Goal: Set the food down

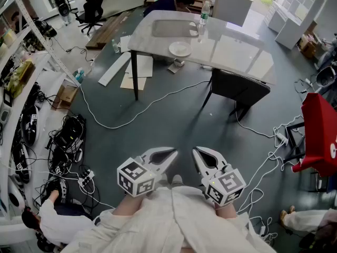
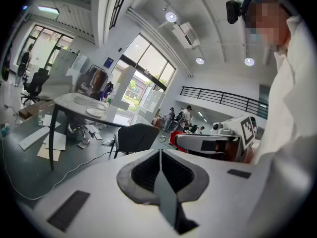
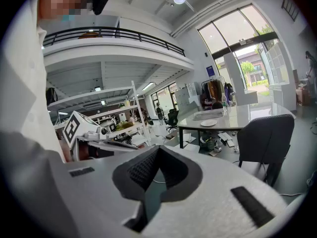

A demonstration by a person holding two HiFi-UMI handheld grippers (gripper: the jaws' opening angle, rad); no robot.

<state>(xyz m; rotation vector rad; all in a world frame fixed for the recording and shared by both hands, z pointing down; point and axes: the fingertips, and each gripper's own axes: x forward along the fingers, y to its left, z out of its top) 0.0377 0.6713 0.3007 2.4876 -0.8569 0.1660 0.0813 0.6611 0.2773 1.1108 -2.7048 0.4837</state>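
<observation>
Both grippers are held close to the person's body, low in the head view, above the grey floor. My left gripper [image 1: 169, 156] is shut with nothing between its jaws; in its own view the ribbed pads [image 2: 148, 168] meet along one line. My right gripper [image 1: 199, 154] is shut and empty too, its pads [image 3: 141, 168] pressed together. No food shows in any view. A white plate [image 1: 180, 49] lies on the pale table [image 1: 231, 49] well ahead, next to a shallow rectangular tray [image 1: 174, 28] and a bottle [image 1: 205, 13]. The plate also shows far off from each gripper [image 2: 94, 112] [image 3: 208, 123].
A dark chair [image 1: 239, 87] stands at the table's near side. White cables [image 1: 131, 121] snake over the floor between me and the table. Shelving with gear [image 1: 23, 115] lines the left, a red object [image 1: 320, 130] the right. Boards and papers [image 1: 134, 70] lie under the table's left end.
</observation>
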